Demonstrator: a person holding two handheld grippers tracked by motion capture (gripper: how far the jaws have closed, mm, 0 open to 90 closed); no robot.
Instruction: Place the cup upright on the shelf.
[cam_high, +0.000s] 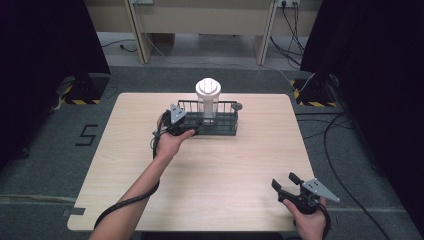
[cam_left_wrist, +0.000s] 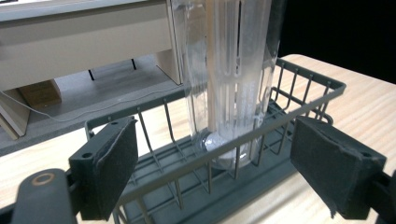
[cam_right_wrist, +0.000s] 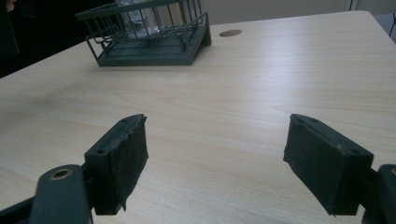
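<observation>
Left gripper (cam_left_wrist: 212, 172), jaws apart, is held at the near rail of the dark wire rack (cam_left_wrist: 261, 135); inside stands a clear plastic container (cam_left_wrist: 233, 70), its top cut off; no writing is seen

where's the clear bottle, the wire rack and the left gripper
clear bottle (cam_high: 208, 102), high view, its clear body
wire rack (cam_left_wrist: 261, 128), left gripper view, front top rail
left gripper (cam_high: 181, 123), high view, between its fingers
</observation>
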